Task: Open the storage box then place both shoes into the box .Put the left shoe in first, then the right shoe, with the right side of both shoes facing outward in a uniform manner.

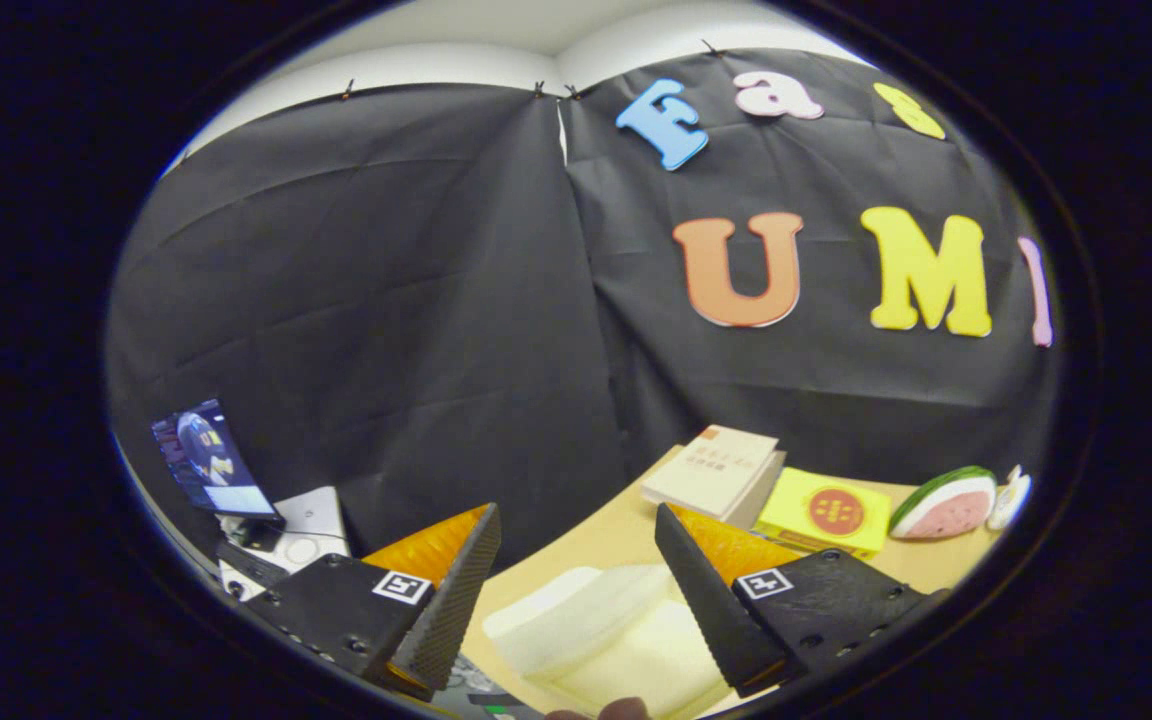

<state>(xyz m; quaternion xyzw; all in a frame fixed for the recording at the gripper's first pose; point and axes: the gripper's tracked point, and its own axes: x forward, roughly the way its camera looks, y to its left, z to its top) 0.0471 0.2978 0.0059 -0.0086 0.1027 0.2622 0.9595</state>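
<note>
The gripper (576, 590) is held high above the wooden table (596, 545), tilted so that it looks mostly at the black cloth wall (386, 300), and its 2 fingers stand wide apart with nothing between the pads. Directly below the gap lies a pale, off-white object with a raised rim, judged to be the storage box (606, 630) or its lid; whether it is open cannot be told from this angle. No shoe can be made out. Beyond the right finger, along the back of the table, sit a book (714, 472), a yellow packet (824, 515) just beside it, and a watermelon slice (944, 502) further right; these look like set dressing, kept well apart from the work area. Past the left finger a small screen (208, 460) stands over white equipment (296, 530). Judgement: the task is at or near its start, the raised, spread posture suiting an approach toward the box.
</note>
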